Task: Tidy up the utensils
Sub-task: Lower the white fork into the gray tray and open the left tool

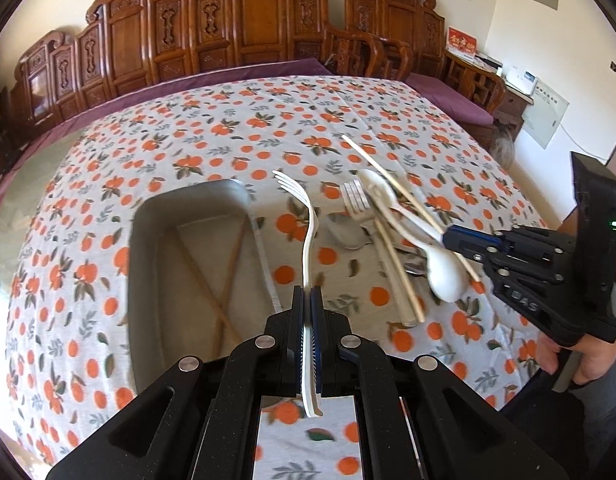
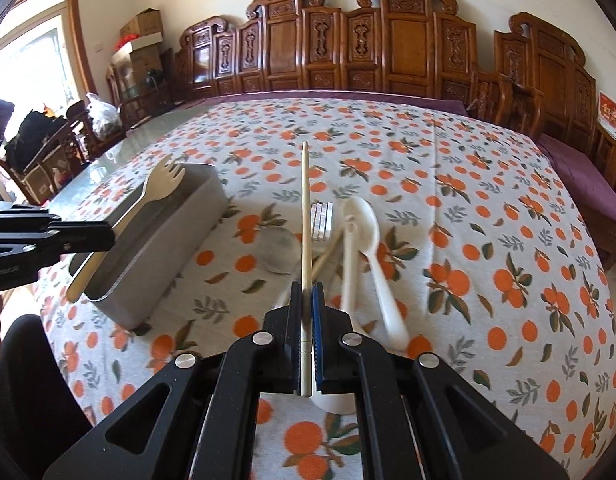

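Left gripper (image 1: 308, 296) clamped on white fork (image 1: 308, 236), held above the table beside the grey tray (image 1: 148, 216). Right gripper (image 2: 307, 292) clamped on a chopstick (image 2: 305, 208) over the utensil pile (image 2: 323, 232) mid-table. Two chopsticks (image 1: 224, 280) lie crossed in the tray.

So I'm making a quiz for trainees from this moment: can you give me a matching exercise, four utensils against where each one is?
Things:
1. white fork
2. single chopstick
3. crossed chopsticks
4. metal fork

Places:
A. lying inside the gray bin
B. held in the right gripper
C. lying on the tablecloth in the pile
D. held in the left gripper

Pairs: 1-D, 2-B, 3-A, 4-C
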`<state>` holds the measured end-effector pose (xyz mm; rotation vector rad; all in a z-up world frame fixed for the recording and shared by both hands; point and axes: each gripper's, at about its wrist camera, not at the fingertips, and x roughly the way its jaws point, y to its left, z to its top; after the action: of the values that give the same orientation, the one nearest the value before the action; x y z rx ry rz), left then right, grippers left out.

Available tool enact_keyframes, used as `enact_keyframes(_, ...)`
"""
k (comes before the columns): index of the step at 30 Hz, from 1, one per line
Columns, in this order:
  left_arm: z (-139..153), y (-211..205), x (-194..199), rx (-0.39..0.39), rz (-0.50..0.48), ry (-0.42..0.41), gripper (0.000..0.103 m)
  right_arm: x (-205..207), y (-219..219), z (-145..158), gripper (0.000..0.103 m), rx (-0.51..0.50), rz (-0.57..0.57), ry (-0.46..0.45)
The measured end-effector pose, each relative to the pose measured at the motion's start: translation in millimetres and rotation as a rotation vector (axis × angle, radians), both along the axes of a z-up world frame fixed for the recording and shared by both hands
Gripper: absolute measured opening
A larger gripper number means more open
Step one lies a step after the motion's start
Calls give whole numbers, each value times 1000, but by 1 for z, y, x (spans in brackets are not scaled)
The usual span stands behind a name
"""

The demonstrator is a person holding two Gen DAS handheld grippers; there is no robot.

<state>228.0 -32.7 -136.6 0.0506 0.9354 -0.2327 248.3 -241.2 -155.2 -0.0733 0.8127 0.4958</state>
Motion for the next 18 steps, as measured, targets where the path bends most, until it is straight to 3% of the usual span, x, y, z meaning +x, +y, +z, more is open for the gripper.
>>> enact_keyframes(18, -41, 70, 25, 57, 155, 73, 2, -8, 28, 7, 6, 14, 75, -15)
